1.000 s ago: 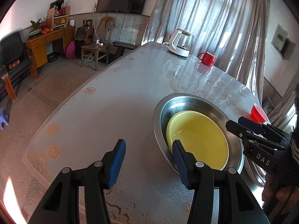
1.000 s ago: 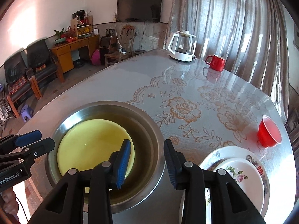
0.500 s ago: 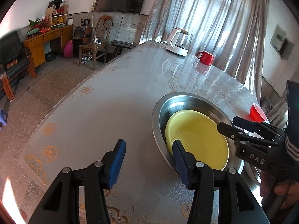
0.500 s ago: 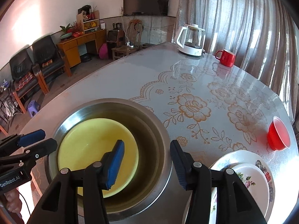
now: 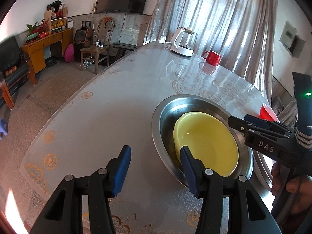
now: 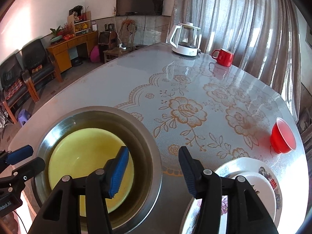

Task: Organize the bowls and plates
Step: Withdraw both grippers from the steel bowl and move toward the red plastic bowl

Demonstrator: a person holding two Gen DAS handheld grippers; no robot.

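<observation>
A yellow plate (image 5: 206,142) lies inside a wide steel basin (image 5: 165,109) on the table; both also show in the right wrist view, the plate (image 6: 78,156) in the basin (image 6: 148,136). My left gripper (image 5: 155,164) is open and empty, its right finger over the basin's near rim. My right gripper (image 6: 153,167) is open and empty, straddling the basin's right rim; it also shows in the left wrist view (image 5: 245,120). A white floral plate stack (image 6: 259,185) sits to its right.
A red plastic cup (image 6: 282,138) stands right of the basin near the table edge. A white kettle (image 6: 185,41) and a red mug (image 6: 224,57) stand at the far end. The floral table surface (image 6: 187,113) stretches between. Chairs and a cabinet line the room's left.
My right gripper has opened wider and shifted slightly right over the basin's rim. The left gripper has held nearly still. The plate and basin have not moved.
</observation>
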